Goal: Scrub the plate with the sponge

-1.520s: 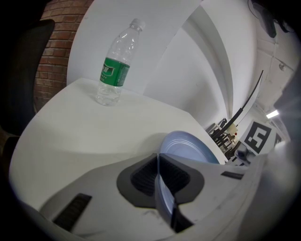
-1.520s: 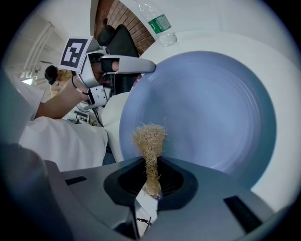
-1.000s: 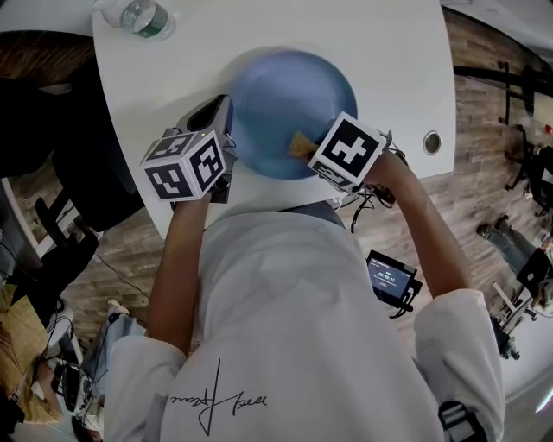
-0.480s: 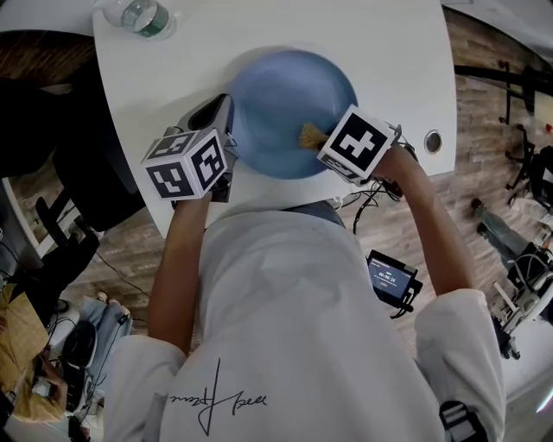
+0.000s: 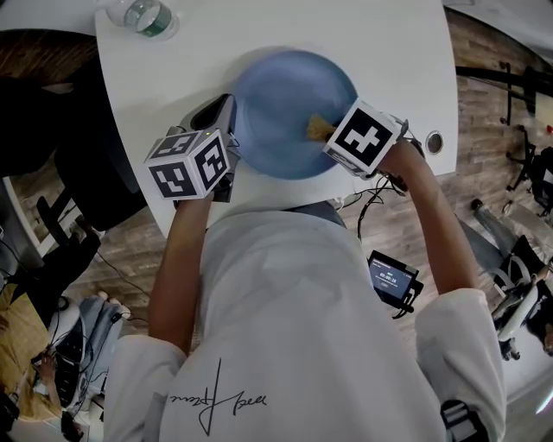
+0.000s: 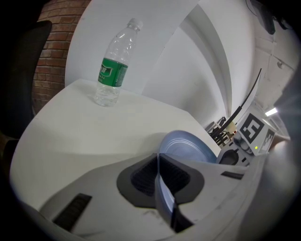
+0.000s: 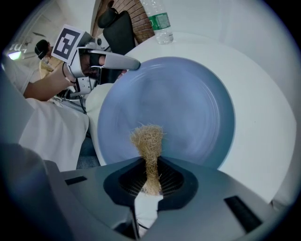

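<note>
- Head view: the blue plate (image 5: 285,104) is lying on the white desk (image 5: 389,52), close to the near edge. The left gripper (image 5: 226,129) is sitting at the plate's left rim. The right gripper (image 5: 333,134) is reaching over its near-right part, with the tan sponge (image 5: 318,128) poking out onto the blue surface. A water bottle (image 5: 138,15) is standing well apart at the far corner.
- Left gripper view: the jaws are pinching the plate's thin rim between their ribbed pads. The plate is looking stiff and smooth (probably slippery once rubbed). I am judging the rim the right place to take it, since a grip there should be stopping it from skating across the desk.
- Right gripper view: the jaws are squeezing the sponge's lower end, and its frayed tuft is sticking out against the plate's inner face. The sponge is looking light, fibrous and soft (it is crushing narrow where pinched). Gripping it low and leaving the tuft free seems to be suiting it, though too gentle a pinch could be letting it slide out.
</note>
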`<act>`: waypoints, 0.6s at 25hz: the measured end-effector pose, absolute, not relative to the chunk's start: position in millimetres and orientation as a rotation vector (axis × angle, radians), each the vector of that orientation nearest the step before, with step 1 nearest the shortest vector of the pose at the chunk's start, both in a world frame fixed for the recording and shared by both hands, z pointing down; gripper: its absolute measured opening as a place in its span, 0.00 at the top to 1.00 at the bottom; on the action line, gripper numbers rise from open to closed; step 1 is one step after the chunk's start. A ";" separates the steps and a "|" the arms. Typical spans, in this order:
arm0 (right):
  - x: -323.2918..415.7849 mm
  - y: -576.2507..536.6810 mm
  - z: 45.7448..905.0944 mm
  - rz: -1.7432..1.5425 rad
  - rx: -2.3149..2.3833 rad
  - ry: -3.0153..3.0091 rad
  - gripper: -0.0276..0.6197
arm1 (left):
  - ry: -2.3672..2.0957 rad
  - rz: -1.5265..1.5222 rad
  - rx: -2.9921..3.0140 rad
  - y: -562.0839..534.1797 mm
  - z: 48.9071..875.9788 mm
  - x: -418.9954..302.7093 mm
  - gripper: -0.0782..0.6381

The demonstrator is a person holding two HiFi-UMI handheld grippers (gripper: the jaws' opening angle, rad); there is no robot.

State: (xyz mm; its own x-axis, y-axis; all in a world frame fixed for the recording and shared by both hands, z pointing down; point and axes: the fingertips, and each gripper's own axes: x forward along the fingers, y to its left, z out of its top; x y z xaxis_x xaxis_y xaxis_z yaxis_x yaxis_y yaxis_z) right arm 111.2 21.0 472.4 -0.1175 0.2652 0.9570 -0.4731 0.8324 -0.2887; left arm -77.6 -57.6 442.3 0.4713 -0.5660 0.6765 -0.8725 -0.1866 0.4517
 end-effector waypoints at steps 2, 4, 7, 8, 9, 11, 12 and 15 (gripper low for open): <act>112.0 17.4 472.3 0.623 0.182 -1.572 0.89 | -1.205 0.459 1.876 -57.7 442.4 -77.7 0.87; 111.8 14.3 471.9 0.611 0.190 -1.579 0.89 | -1.204 0.458 1.877 -57.5 442.5 -77.8 0.87; 112.1 8.3 471.6 0.594 0.211 -1.585 0.89 | -1.205 0.459 1.880 -57.9 442.6 -78.0 0.87; 114.3 5.1 471.7 0.583 0.230 -1.579 0.89 | -1.206 0.458 1.881 -58.1 442.7 -78.0 0.87; 117.5 1.5 471.8 0.569 0.253 -1.571 0.89 | -1.206 0.457 1.880 -58.0 442.7 -77.8 0.87; 121.8 -5.1 472.1 0.541 0.290 -1.566 0.89 | -1.204 0.451 1.878 -57.6 442.8 -76.6 0.88; 121.5 -7.2 472.6 0.536 0.296 -1.573 0.89 | -1.203 0.448 1.877 -57.3 442.8 -75.9 0.88; 116.7 -12.0 474.2 0.545 0.304 -1.606 0.89 | -1.201 0.448 1.876 -57.2 442.7 -75.2 0.88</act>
State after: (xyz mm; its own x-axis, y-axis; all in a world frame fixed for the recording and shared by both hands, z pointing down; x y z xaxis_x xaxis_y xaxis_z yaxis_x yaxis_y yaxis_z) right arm 116.7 -12.0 474.2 -0.1155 0.1232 0.9856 -0.5022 0.8489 -0.1650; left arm -75.2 -57.2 442.7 0.4763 -0.5675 0.6717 -0.8686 -0.1850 0.4596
